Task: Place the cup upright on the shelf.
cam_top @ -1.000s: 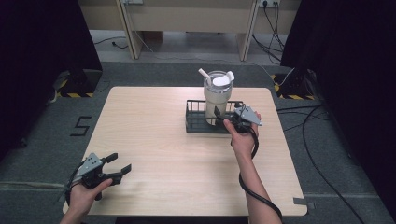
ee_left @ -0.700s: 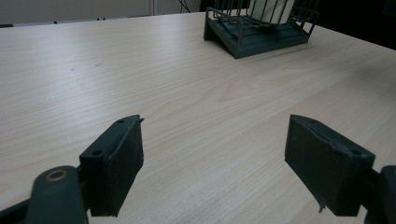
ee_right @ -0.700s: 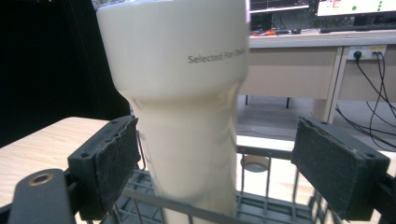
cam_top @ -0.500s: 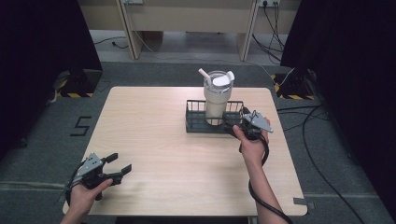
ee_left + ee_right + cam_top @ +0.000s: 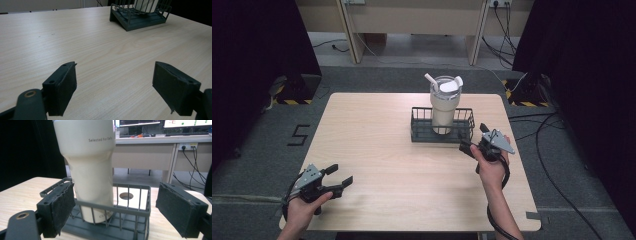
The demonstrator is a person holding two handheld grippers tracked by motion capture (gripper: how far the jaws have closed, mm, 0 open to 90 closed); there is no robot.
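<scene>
Cream tumbler (image 5: 444, 107) stands upright in a dark wire rack (image 5: 442, 132) on the surface (image 5: 377, 145). The right gripper (image 5: 468, 146), just beside the rack, has its jaws apart and empty. The left gripper (image 5: 338, 176) sits well apart, jaws open.

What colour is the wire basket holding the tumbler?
Dark grey wire basket, clearest in the right gripper view.

On the desk (image 5: 377, 150), toward its far right part, stands a wire basket (image 5: 443, 131), and a tumbler (image 5: 445, 104) stands upright in the basket, nearer its middle than its ends. The right claw (image 5: 465, 144) sits just beside the basket's near right corner, on the person's side of it. The left claw (image 5: 339, 176) is at the desk's near left corner, well apart from the basket, with bare desk between. Behind the desk, across the floor, stands another desk (image 5: 412, 15).
</scene>
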